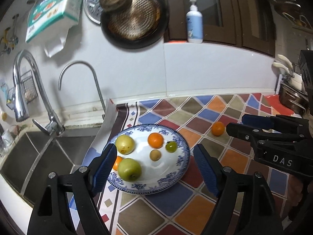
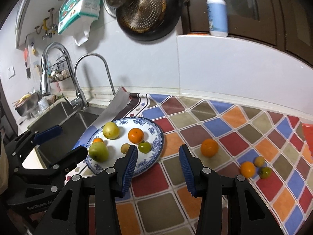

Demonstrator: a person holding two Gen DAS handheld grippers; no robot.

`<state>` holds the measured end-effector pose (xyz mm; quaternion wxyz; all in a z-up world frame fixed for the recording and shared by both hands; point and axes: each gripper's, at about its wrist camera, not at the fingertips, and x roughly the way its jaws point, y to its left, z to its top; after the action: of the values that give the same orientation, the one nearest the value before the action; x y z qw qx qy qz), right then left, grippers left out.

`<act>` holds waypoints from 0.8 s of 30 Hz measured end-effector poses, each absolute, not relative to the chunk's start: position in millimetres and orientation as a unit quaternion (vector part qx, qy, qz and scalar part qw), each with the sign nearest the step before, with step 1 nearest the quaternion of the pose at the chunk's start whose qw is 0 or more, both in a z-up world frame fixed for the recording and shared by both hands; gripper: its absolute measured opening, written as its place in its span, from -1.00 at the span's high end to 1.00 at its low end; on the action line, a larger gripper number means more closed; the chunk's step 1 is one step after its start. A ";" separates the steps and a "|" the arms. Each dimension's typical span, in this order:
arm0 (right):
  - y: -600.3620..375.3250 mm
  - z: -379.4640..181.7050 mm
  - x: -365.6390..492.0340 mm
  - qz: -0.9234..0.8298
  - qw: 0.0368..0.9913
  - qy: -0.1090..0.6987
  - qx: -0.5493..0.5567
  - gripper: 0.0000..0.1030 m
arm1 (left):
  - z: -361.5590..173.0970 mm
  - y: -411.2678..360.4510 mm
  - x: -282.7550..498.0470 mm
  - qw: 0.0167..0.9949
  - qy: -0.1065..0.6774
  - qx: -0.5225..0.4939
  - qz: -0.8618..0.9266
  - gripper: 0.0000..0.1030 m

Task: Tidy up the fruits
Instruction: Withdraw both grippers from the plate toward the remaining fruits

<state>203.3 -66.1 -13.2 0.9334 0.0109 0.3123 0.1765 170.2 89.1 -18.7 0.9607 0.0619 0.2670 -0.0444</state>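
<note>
Ahead of the released, empty left gripper [image 1: 154,163], a blue-patterned white plate [image 1: 182,154] holds two green apples [image 1: 129,169], oranges and smaller fruits. The right gripper [image 2: 158,157] is likewise unclenched and empty above the colourful checkered tablecloth [image 2: 215,121], with a loose orange [image 2: 209,147] ahead to its right.

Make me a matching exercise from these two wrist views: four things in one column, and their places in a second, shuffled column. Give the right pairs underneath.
Things
1. large green apple
2. lone large orange
3. pump bottle
4. frying pan

Places
A. on the ledge by the dark wooden frame
B. hanging on the white wall above the counter
C. on the blue-patterned plate
D. on the checked cloth, right of the plate

Pairs: 1-C, 2-D, 3-A, 4-B
</note>
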 end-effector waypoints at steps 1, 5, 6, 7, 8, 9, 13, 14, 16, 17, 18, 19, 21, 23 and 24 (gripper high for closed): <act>-70.8 -11.0 198.2 0.172 0.935 0.309 0.012 0.12 | -16.7 86.1 167.0 0.962 0.263 0.063 -0.048 -0.57; -85.8 -3.6 182.3 0.158 0.942 0.297 0.012 0.12 | -10.5 69.5 157.4 0.964 0.251 0.066 -0.063 -0.58; -90.5 -1.8 178.5 0.154 0.943 0.294 0.012 0.12 | -9.3 64.3 154.9 0.964 0.248 0.067 -0.067 -0.59; -96.1 -0.2 174.7 0.149 0.945 0.291 0.012 0.12 | -8.6 60.7 153.0 0.965 0.245 0.068 -0.070 -0.59; -101.0 1.2 171.8 0.145 0.946 0.289 0.013 0.12 | -7.7 55.8 151.1 0.965 0.243 0.068 -0.074 -0.59; -104.6 2.1 169.2 0.142 0.947 0.288 0.013 0.12 | -7.0 51.4 150.0 0.965 0.242 0.069 -0.077 -0.59; -126.2 5.7 158.2 0.125 0.951 0.282 0.014 0.12 | -4.0 31.7 145.0 0.965 0.236 0.071 -0.090 -0.60; -130.2 5.8 156.8 0.122 0.952 0.281 0.014 0.12 | -3.6 26.3 144.3 0.965 0.234 0.072 -0.094 -0.60; -141.8 6.0 152.9 0.115 0.953 0.280 0.016 0.12 | -3.0 16.7 143.5 0.964 0.233 0.074 -0.100 -0.60; -145.7 6.0 151.7 0.113 0.953 0.280 0.017 0.12 | -2.6 11.7 143.3 0.964 0.233 0.075 -0.103 -0.60; -151.7 5.8 150.0 0.110 0.954 0.280 0.018 0.12 | -2.5 5.1 143.2 0.964 0.233 0.076 -0.107 -0.60; -155.0 5.8 149.0 0.108 0.954 0.279 0.019 0.12 | -2.5 1.6 143.2 0.963 0.233 0.076 -0.109 -0.60; -165.4 5.5 146.4 0.102 0.955 0.279 0.019 0.12 | -2.7 -8.4 143.3 0.963 0.233 0.079 -0.116 -0.60; -175.4 5.5 144.0 0.097 0.955 0.279 0.019 0.12 | -3.0 -19.0 144.2 0.962 0.233 0.079 -0.122 -0.60; -181.1 5.7 142.9 0.094 0.956 0.279 0.019 0.12 | -3.0 -24.1 144.8 0.961 0.233 0.081 -0.125 -0.60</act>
<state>142.9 -181.1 5.7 0.9555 0.0185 0.2788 0.0944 144.8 -24.1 -3.0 0.9611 0.0805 0.2329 -0.1247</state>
